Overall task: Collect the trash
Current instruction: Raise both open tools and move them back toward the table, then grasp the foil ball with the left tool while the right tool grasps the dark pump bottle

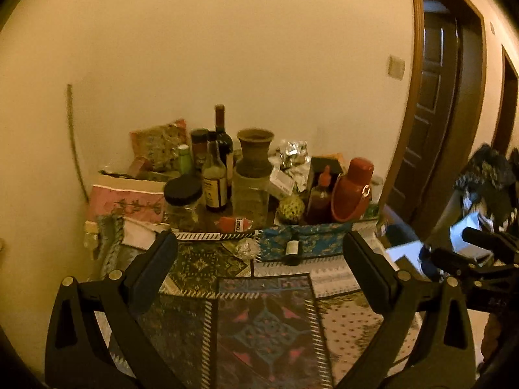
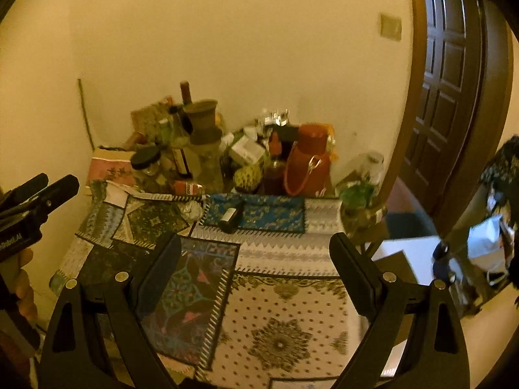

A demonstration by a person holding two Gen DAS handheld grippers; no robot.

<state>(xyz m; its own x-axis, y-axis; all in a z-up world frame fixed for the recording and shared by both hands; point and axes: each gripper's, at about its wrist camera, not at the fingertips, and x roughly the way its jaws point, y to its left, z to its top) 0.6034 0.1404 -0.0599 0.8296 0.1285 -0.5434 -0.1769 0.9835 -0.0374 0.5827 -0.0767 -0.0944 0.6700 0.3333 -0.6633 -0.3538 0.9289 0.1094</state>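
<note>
A crumpled foil ball (image 1: 247, 247) lay on the patchwork cloth (image 1: 275, 317), at the fringed edge of a blue mat (image 1: 318, 243). Just beside it, on that mat, a small dark bottle (image 1: 293, 250) lay on its side. A red wrapper (image 1: 234, 223) sat behind, against the jars and bottles along the wall. My left gripper (image 1: 259, 253) hung above the cloth, jaws wide apart and empty; my right gripper (image 2: 256, 253) likewise.
</note>
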